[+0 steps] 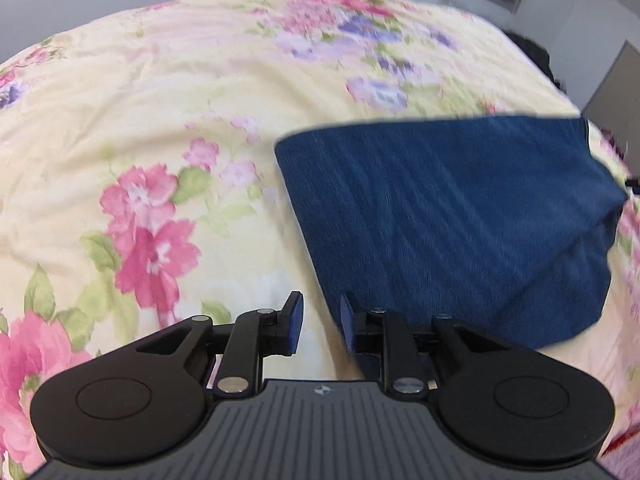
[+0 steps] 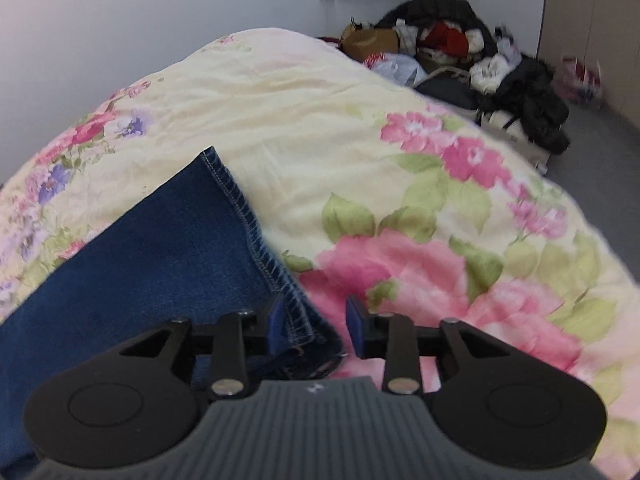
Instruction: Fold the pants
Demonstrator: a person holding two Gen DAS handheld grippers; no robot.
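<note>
One pair of blue denim pants (image 1: 448, 216) (folded flat), stitched hem

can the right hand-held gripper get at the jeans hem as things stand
Probably yes: the right hand-held gripper is open, and the stitched hem of the jeans already lies between its fingers, with nothing covering it.

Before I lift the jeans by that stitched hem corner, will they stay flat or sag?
Likely sag: the jeans drape limply over the soft floral quilt. Denim looks thick, so probably heavy. The stitched hem should grip well in the open right gripper.
</note>
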